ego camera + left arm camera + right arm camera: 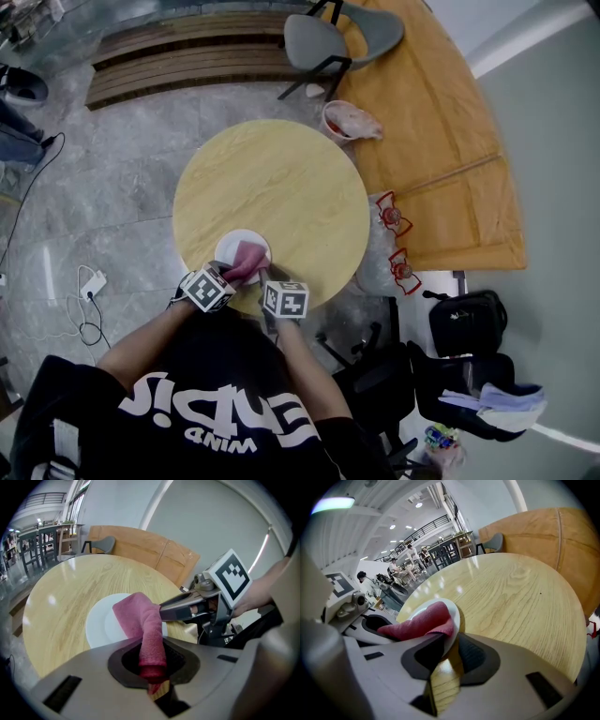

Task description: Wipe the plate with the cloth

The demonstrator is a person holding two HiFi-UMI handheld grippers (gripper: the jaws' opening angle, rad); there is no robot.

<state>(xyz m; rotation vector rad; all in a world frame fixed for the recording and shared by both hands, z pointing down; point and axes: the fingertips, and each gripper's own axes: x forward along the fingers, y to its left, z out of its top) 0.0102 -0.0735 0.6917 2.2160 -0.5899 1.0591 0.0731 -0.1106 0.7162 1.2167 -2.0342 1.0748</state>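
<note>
At the near edge of the surface (281, 187), the right gripper (449, 644) pinches the plate (228, 246) rim in its jaws. The left gripper (152, 660) clamps the cloth (248, 259), draped across the plate. Wiping seems begun, not finished.

Lower end of cloth (143, 623) out of sight between fingers (79, 672) of left gripper (152, 668)

cloth (140, 620): pink-red | plate (100, 624): white | table (281, 178): pale wood grain | floor (122, 187): grey marble | shirt (217, 367): black, white lettering
</note>
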